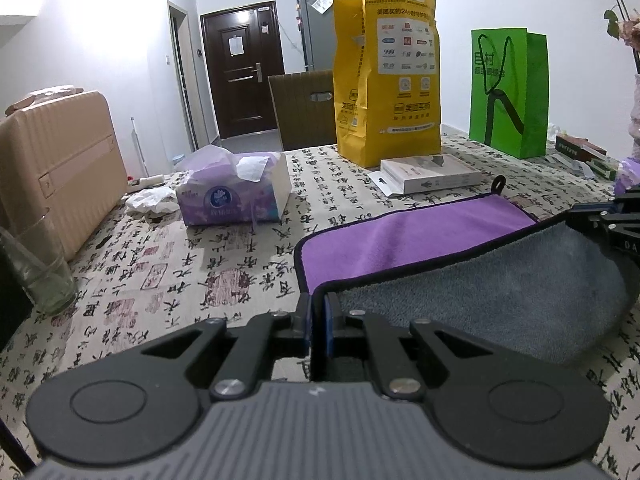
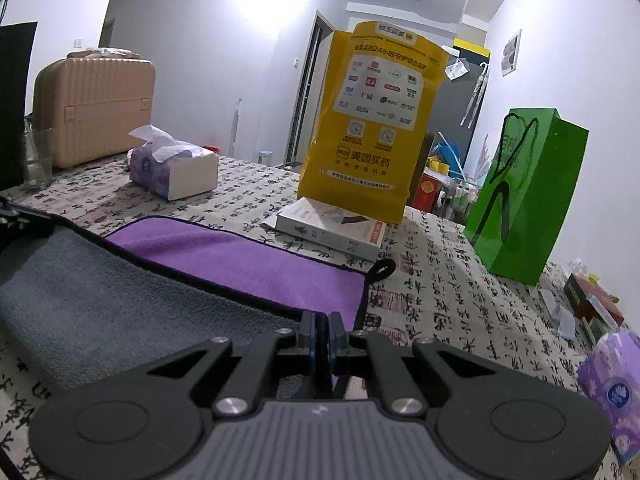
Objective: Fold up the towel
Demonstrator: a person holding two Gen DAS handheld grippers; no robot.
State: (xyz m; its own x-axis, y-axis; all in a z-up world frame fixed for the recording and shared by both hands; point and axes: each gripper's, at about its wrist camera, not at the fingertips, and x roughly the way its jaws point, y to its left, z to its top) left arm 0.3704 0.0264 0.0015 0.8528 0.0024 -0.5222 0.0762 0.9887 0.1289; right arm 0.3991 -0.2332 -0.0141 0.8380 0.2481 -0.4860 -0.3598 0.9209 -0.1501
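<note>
The towel (image 1: pixel 416 236) is purple on one face and grey on the other, with a black hem. It lies on the table, its near edge lifted so the grey underside (image 1: pixel 480 300) faces me. My left gripper (image 1: pixel 318 312) is shut on the towel's near left corner. My right gripper (image 2: pixel 322 330) is shut on the near right corner; the towel shows there too (image 2: pixel 248 264). The right gripper also shows at the right edge of the left wrist view (image 1: pixel 608 224). The far half lies flat, purple side up, with a black hanging loop (image 2: pixel 382 270).
The table (image 1: pixel 180 280) has a calligraphy-print cloth. On it stand a tissue box (image 1: pixel 236 196), a white flat box (image 1: pixel 430 176), a yellow paper bag (image 1: pixel 388 88), a green bag (image 1: pixel 510 92), a beige suitcase (image 1: pixel 56 164) and a glass (image 1: pixel 36 264). Another tissue pack (image 2: pixel 612 384) lies at the near right.
</note>
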